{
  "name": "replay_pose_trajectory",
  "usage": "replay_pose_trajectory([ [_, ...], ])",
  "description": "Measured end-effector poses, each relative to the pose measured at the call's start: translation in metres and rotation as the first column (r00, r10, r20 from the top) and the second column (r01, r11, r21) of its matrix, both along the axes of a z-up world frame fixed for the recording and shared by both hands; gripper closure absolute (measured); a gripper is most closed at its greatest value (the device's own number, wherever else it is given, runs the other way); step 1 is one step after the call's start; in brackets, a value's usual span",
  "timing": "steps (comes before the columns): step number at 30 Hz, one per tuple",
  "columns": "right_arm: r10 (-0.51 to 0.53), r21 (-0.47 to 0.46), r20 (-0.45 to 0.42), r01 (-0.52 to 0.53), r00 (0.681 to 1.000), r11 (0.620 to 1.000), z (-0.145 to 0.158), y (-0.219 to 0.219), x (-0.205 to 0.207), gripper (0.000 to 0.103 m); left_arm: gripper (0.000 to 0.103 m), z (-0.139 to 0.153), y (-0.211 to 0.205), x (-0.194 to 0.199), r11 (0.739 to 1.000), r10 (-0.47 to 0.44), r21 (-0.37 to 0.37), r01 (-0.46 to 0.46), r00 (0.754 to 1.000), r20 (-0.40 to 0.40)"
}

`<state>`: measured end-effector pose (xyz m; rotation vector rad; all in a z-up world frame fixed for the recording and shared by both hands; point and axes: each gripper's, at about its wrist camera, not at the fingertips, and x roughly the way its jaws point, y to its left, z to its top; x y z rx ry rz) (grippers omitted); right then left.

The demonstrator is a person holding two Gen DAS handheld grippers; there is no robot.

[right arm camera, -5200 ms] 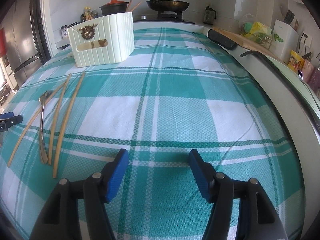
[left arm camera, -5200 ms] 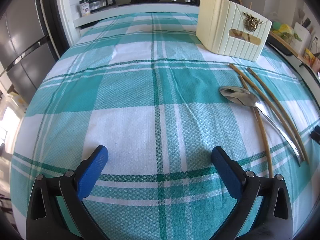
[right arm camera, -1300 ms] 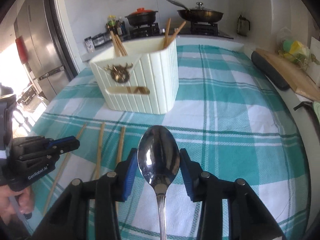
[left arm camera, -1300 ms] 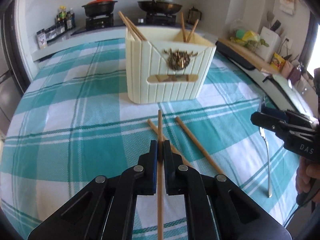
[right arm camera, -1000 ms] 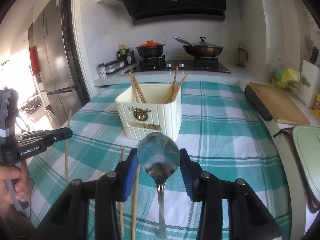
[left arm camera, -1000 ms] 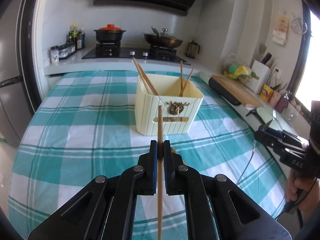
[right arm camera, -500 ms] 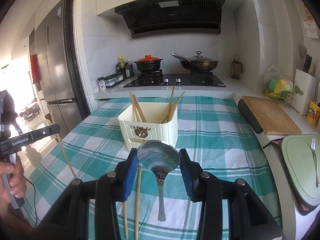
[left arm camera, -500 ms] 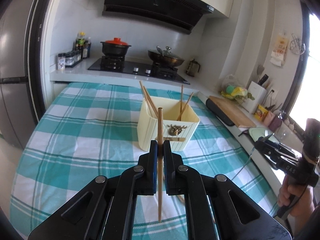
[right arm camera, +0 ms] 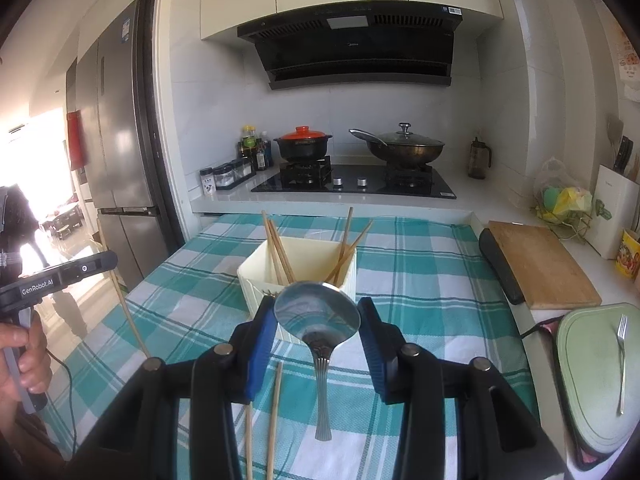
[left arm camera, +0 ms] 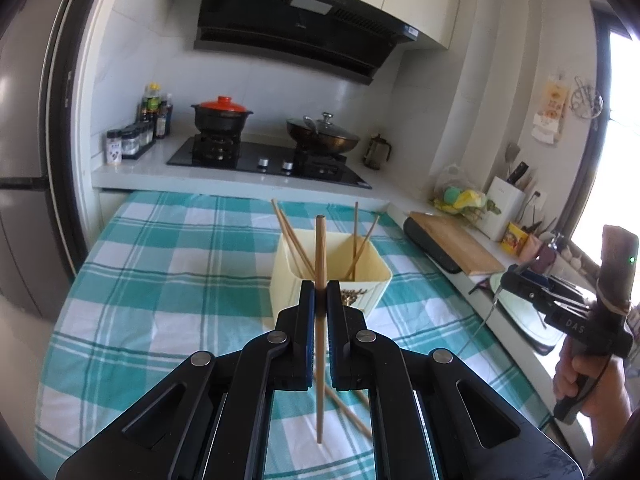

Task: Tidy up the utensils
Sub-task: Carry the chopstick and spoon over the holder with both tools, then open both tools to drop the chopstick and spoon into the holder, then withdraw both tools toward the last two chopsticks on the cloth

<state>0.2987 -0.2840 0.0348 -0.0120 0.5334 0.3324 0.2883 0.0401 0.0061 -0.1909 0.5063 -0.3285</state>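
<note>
**Chopstick in my left, spoon in my right, both held above the table**

My left gripper (left arm camera: 320,292) is clamped tight on a single wooden chopstick (left arm camera: 320,256), which stands nearly upright between the blue pads; its top rises above the jaws and its lower end hangs free over the checked teal tablecloth (left arm camera: 160,280). Beyond it, toward the far side of the table, sits the cream utensil holder (left arm camera: 372,280), with several chopsticks already leaning inside, some to its left side and some to its right. Two more chopsticks (left arm camera: 348,412) lie crossed on the cloth near me, partly hidden behind my gripper.

My right gripper (right arm camera: 316,316) is closed on the bowl of a metal spoon (right arm camera: 318,312): the pads press its two edges, the bowl faces me and the handle hangs down over the cloth. The holder (right arm camera: 256,280) stands just beyond the spoon in the right wrist view, and the loose chopsticks (right arm camera: 274,412) lie on the cloth to the near left of the spoon's handle.

At the far end a stove (right arm camera: 352,182) carries a red-lidded pot (right arm camera: 302,144) and a lidded wok (right arm camera: 404,148). To the right, a wooden cutting board (right arm camera: 536,264) rests on the counter, and nearer me a fork (right arm camera: 621,364) lies on a pale green board (right arm camera: 588,380).
</note>
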Motion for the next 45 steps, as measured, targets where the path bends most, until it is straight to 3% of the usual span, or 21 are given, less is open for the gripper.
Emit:
replay_pose_trajectory([
  [12,0.037,0.011,0.068,-0.038,0.997,0.999,0.058,0.019,0.074,0.061,0.100,0.077,-0.009,0.068,1.000,-0.007,0.020,0.004,0.991,0.135],
  [17,0.061,0.022,0.100,-0.064,0.993,0.998,0.074,0.036,0.115,0.061,0.100,0.090,-0.028,0.111,0.999,-0.007,0.041,0.000,0.986,0.168],
  [21,0.091,0.020,0.086,-0.093,0.992,0.996,0.066,0.052,0.144,0.061,0.100,0.075,-0.043,0.145,0.997,-0.014,0.071,0.005,0.990,0.138],
  [30,0.147,0.031,-0.172,-0.144,0.974,0.989,-0.021,0.080,0.209,0.060,0.098,-0.009,-0.057,0.210,0.995,-0.018,0.092,0.028,0.995,-0.098],
  [31,0.156,0.042,-0.211,-0.151,0.965,0.988,-0.033,0.081,0.217,0.060,0.093,-0.017,-0.057,0.215,0.995,-0.009,0.096,0.021,0.991,-0.131],
  [32,0.166,0.078,-0.270,-0.150,0.948,0.986,-0.052,0.081,0.232,0.060,0.075,-0.025,-0.055,0.218,0.995,0.002,0.099,0.015,0.986,-0.164],
  [33,0.166,0.078,-0.270,-0.150,0.948,0.986,-0.052,0.081,0.232,0.060,0.064,-0.030,-0.052,0.217,0.995,0.012,0.096,0.006,0.983,-0.185],
  [34,0.156,0.083,-0.279,-0.138,0.948,0.987,-0.057,0.079,0.234,0.060,0.044,-0.033,-0.048,0.213,0.996,0.022,0.093,-0.005,0.982,-0.188],
  [35,0.149,0.090,-0.276,-0.128,0.950,0.988,-0.058,0.076,0.235,0.060,0.031,-0.035,-0.042,0.205,0.995,0.035,0.095,-0.018,0.983,-0.180],
  [38,0.135,0.104,-0.237,-0.113,0.962,0.988,-0.047,0.062,0.218,0.050,0.020,-0.038,-0.030,0.176,0.991,0.040,0.134,-0.017,0.984,-0.173],
  [40,0.124,0.060,-0.200,-0.114,0.972,0.992,-0.038,0.056,0.200,0.048,0.017,-0.044,-0.022,0.155,0.985,0.034,0.174,0.001,0.979,-0.199],
  [44,0.125,-0.035,-0.178,-0.133,0.976,0.990,-0.031,0.043,0.162,0.042,0.016,-0.067,-0.012,0.107,0.960,0.004,0.271,0.075,0.960,-0.280],
  [45,0.118,-0.070,-0.179,-0.132,0.977,0.989,-0.036,0.033,0.134,0.042,0.016,-0.074,-0.010,0.092,0.951,-0.001,0.294,0.092,0.955,-0.296],
])
